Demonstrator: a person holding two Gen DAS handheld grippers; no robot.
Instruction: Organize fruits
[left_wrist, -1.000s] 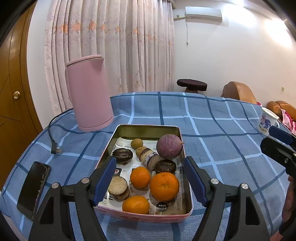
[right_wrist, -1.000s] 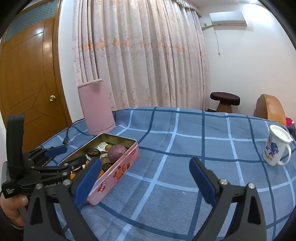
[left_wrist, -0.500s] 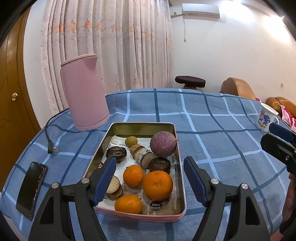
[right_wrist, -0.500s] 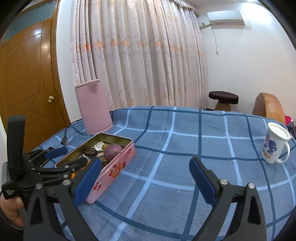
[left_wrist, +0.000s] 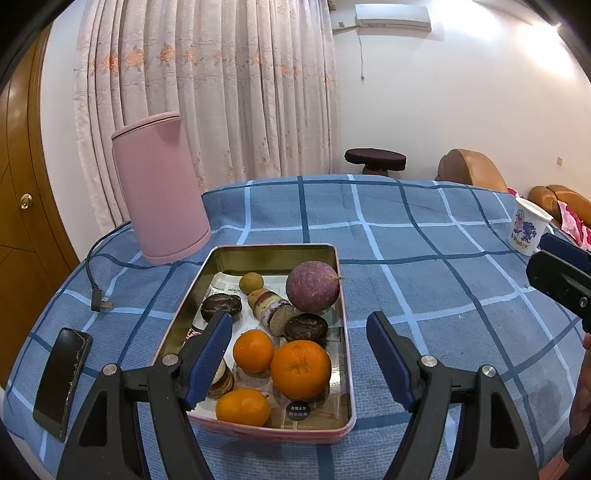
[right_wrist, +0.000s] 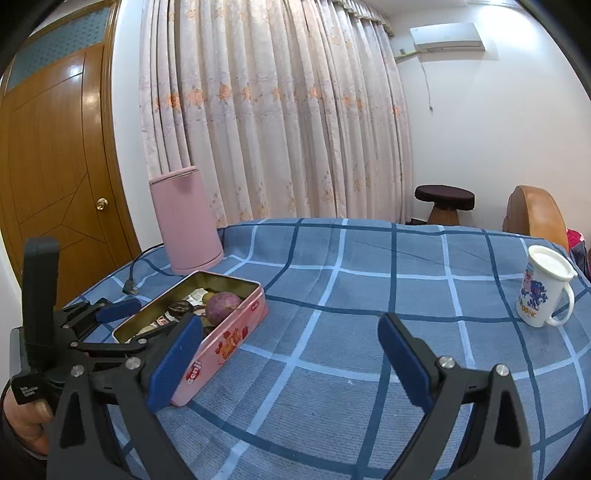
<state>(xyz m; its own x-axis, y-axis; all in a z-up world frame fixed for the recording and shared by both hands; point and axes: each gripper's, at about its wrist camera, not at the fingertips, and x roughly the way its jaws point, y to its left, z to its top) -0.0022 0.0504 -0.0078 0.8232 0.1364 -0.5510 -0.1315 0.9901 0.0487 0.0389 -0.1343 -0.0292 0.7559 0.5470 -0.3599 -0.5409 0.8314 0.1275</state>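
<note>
Left tongs apart, empty, poised over pink tin on bench; right tongs apart above bare cloth. Large orange near tin's front: firm, round, roll-prone; best gripped across widest girth.

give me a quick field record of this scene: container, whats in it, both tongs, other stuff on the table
container: pink tin, open, on the blue checked tablecloth
oranges: three, at the tin's near end, largest orange on the right side
purple fruit: round purple fruit against the tin's right wall
other contents: dark round pieces and a small yellowish fruit
left tongs: open, over the tin's near end, holding nothing
right tongs: open, over bare cloth right of the tin
nearby: pink kettle, phone, mug
</note>
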